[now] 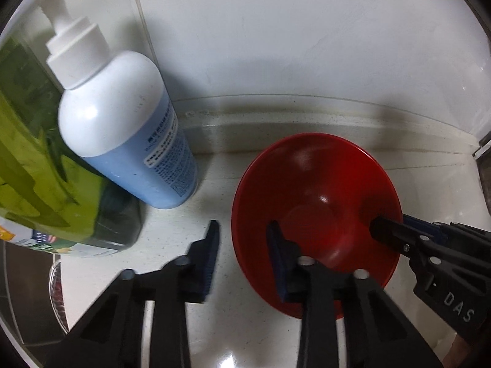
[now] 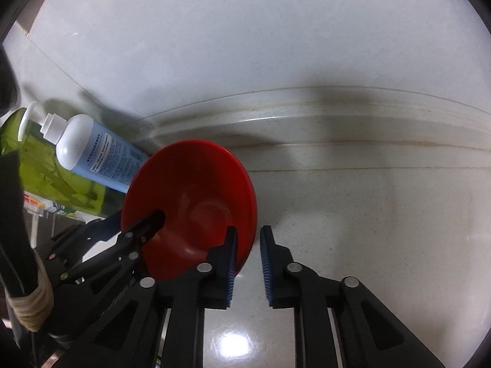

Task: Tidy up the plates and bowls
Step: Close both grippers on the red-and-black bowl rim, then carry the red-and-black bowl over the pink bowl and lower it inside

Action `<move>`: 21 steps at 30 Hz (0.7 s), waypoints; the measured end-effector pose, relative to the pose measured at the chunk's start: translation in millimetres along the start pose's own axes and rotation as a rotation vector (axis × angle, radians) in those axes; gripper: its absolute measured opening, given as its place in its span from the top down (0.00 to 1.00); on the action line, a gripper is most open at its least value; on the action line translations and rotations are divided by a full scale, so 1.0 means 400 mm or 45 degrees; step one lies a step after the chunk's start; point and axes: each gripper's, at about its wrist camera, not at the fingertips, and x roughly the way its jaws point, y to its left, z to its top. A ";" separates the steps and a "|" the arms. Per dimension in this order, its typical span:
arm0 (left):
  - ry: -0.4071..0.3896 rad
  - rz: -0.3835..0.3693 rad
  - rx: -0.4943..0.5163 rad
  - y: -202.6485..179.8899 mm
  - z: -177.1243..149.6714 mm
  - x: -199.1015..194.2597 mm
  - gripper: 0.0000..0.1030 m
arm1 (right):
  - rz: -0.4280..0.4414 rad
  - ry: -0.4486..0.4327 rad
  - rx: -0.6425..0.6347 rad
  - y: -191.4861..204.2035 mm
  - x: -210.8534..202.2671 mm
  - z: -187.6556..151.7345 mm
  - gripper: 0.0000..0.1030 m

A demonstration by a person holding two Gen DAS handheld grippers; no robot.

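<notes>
We are straddling the red bowl [image 1: 316,196] rim, left gripper [image 1: 242,257] and right gripper [image 2: 248,263] both spread, unclenched; rim contact is staying hidden.

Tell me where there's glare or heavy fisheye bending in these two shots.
Left wrist view: small highlights inside the red bowl, and the pump bottle leans, bent by the lens. Right wrist view: a bright lamp reflection on the countertop between the fingers, and the wall joint bows into an arc.
</notes>
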 end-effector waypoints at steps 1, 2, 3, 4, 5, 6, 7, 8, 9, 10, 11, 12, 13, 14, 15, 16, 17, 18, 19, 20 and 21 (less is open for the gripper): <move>0.007 -0.004 0.002 -0.002 0.000 0.003 0.81 | -0.008 -0.001 -0.008 0.003 -0.001 0.000 0.87; 0.014 -0.011 0.005 -0.004 0.001 0.005 0.85 | -0.014 -0.003 -0.012 0.005 -0.001 0.001 0.88; 0.018 -0.009 0.008 -0.005 0.001 0.007 0.86 | -0.022 -0.005 -0.012 0.006 -0.002 0.002 0.88; 0.017 -0.006 0.011 -0.006 0.002 0.008 0.86 | -0.026 -0.003 -0.010 0.007 -0.002 0.002 0.88; 0.017 -0.008 0.010 -0.007 0.001 0.006 0.86 | -0.029 -0.001 -0.011 0.007 -0.003 0.001 0.88; 0.018 -0.011 0.007 -0.007 0.001 0.005 0.87 | -0.036 0.000 -0.013 0.009 -0.004 0.000 0.88; 0.020 -0.014 0.002 -0.008 -0.001 0.002 0.87 | -0.041 -0.001 -0.015 0.011 -0.005 0.000 0.88; 0.019 -0.015 -0.002 -0.009 -0.002 -0.001 0.87 | -0.046 -0.001 -0.018 0.012 -0.008 0.000 0.88; 0.017 -0.014 -0.003 -0.009 0.003 0.004 0.87 | -0.053 -0.004 -0.021 0.014 -0.012 -0.002 0.88; 0.016 -0.015 -0.004 -0.011 0.001 0.001 0.87 | -0.056 -0.008 -0.023 0.015 -0.017 -0.005 0.88; 0.016 -0.018 -0.006 -0.009 0.001 0.002 0.87 | -0.057 -0.012 -0.025 0.015 -0.022 -0.008 0.88; 0.017 -0.024 -0.006 -0.009 -0.002 -0.003 0.87 | -0.063 -0.018 -0.027 0.016 -0.032 -0.011 0.88; 0.018 -0.032 -0.004 -0.011 -0.004 -0.009 0.87 | -0.066 -0.025 -0.029 0.019 -0.051 -0.018 0.88; 0.017 -0.039 -0.007 -0.012 -0.007 -0.018 0.87 | -0.069 -0.031 -0.030 0.030 -0.052 -0.018 0.88; 0.013 -0.044 -0.009 -0.013 -0.010 -0.025 0.87 | -0.071 -0.043 -0.031 0.034 -0.063 -0.023 0.88; 0.004 -0.049 -0.011 -0.014 -0.014 -0.037 0.87 | -0.071 -0.051 -0.030 0.051 -0.061 -0.027 0.88; -0.006 -0.053 -0.009 -0.015 -0.016 -0.047 0.87 | -0.069 -0.059 -0.029 0.058 -0.067 -0.031 0.88; -0.018 -0.057 -0.005 -0.017 -0.021 -0.062 0.87 | -0.068 -0.068 -0.029 0.059 -0.077 -0.037 0.88; -0.030 -0.063 0.000 -0.019 -0.026 -0.078 0.87 | -0.066 -0.076 -0.026 0.048 -0.096 -0.040 0.88; -0.046 -0.072 0.004 -0.023 -0.032 -0.096 0.87 | -0.064 -0.082 -0.024 0.045 -0.106 -0.046 0.88; -0.054 -0.077 0.006 -0.022 -0.036 -0.109 0.87 | -0.060 -0.089 -0.022 0.045 -0.119 -0.053 0.88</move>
